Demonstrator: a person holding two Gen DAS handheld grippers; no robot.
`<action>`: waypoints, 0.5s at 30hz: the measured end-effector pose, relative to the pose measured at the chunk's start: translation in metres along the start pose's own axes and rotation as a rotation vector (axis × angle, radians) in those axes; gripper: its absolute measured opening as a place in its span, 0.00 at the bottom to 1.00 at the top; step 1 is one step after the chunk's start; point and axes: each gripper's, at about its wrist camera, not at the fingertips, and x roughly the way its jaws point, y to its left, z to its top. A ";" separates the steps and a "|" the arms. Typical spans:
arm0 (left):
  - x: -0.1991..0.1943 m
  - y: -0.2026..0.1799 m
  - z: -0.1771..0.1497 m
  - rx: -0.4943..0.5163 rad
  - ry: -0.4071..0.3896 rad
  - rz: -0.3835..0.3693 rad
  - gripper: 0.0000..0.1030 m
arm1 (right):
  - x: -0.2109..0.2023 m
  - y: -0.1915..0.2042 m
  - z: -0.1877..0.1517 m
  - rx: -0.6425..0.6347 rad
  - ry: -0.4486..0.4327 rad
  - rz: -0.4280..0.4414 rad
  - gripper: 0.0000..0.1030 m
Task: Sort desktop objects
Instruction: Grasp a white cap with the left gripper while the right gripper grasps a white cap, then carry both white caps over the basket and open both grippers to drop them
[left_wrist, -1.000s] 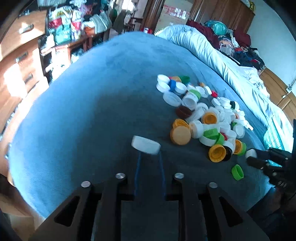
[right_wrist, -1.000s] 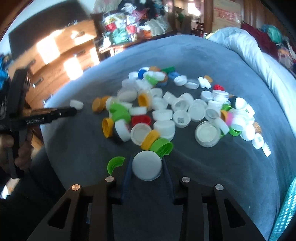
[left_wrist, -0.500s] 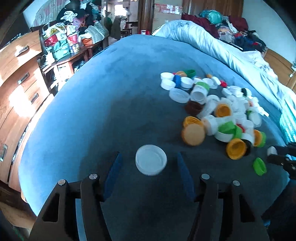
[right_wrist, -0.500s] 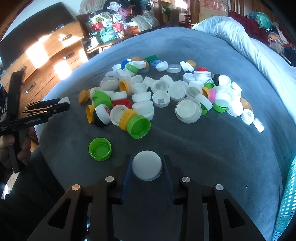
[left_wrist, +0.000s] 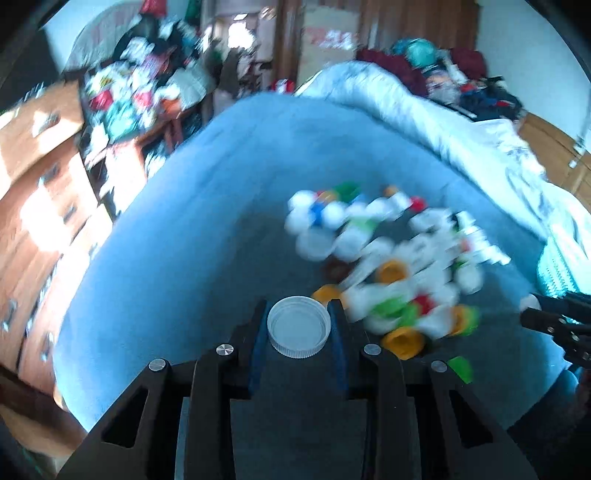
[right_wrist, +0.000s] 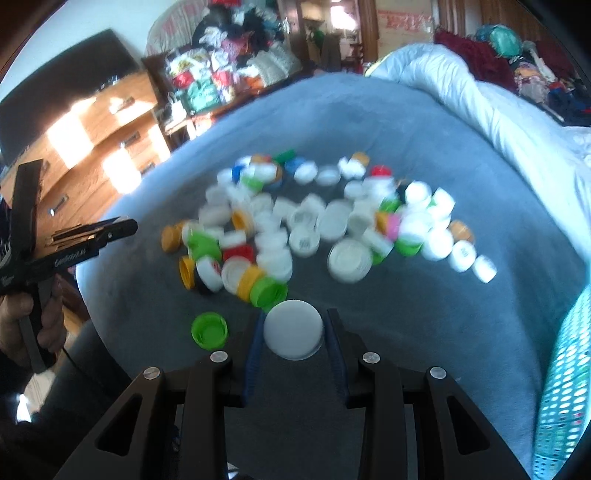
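We find the left gripper (left_wrist: 298, 325) clamped on a white cap (left_wrist: 299, 326), open side up, held above the blue blanket (left_wrist: 177, 236) just near and left of the blurred heap of caps (left_wrist: 388, 266). The right gripper (right_wrist: 294, 329) grips a second white cap (right_wrist: 293, 329), flat top up, near the heap's near edge, with a green cap (right_wrist: 209, 329) lying on the blanket to its left. We note a hand (right_wrist: 22, 317) on the left gripper's handle at far left.
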 end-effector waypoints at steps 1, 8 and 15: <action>-0.008 -0.012 0.008 0.018 -0.022 -0.014 0.26 | -0.009 -0.002 0.005 0.004 -0.018 -0.010 0.35; -0.035 -0.083 0.050 0.093 -0.109 -0.084 0.26 | -0.067 -0.026 0.026 0.041 -0.133 -0.094 0.35; -0.045 -0.151 0.076 0.107 -0.157 -0.118 0.26 | -0.122 -0.057 0.037 0.066 -0.243 -0.208 0.35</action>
